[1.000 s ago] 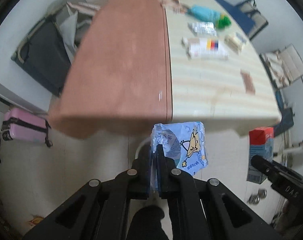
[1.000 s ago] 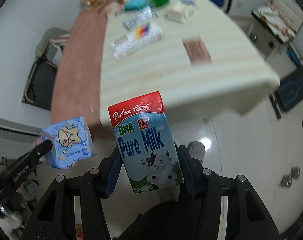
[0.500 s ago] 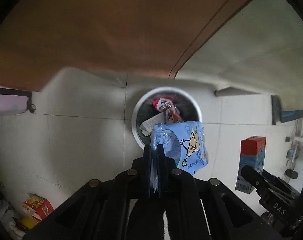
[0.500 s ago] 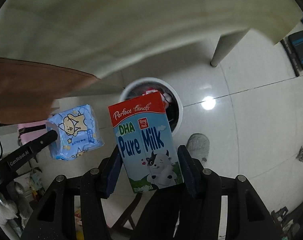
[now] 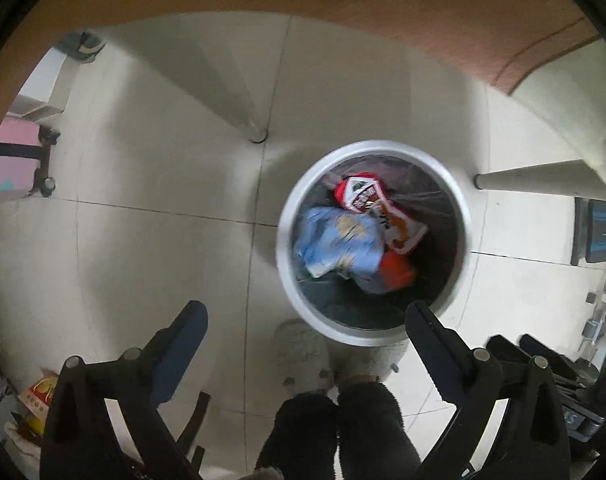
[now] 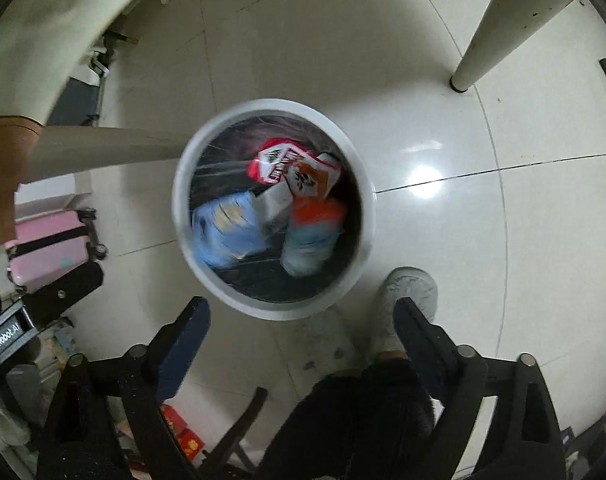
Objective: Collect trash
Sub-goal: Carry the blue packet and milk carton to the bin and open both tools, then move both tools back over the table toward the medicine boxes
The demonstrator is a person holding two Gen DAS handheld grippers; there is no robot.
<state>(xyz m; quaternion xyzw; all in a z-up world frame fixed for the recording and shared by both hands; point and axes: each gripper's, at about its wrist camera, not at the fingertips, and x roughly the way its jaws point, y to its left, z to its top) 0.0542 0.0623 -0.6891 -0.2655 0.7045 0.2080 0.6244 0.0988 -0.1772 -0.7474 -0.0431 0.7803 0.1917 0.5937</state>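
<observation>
Two grippers are being held over a round white trash bin (image 5: pixel 373 240) standing on the tiled floor (image 5: pixel 163 184). The fingers of the left gripper (image 5: pixel 307 316) are being spread wide, and nothing is being held between them. The fingers of the right gripper (image 6: pixel 301 312) are also being opened, with nothing between them. A blue wrapper (image 6: pixel 227 228) and a milk carton (image 6: pixel 313 236), both blurred, are being seen inside the bin, next to a red and white snack bag (image 6: pixel 291 166). A grey slipper (image 6: pixel 409 292) is being seen just beside the bin.
</observation>
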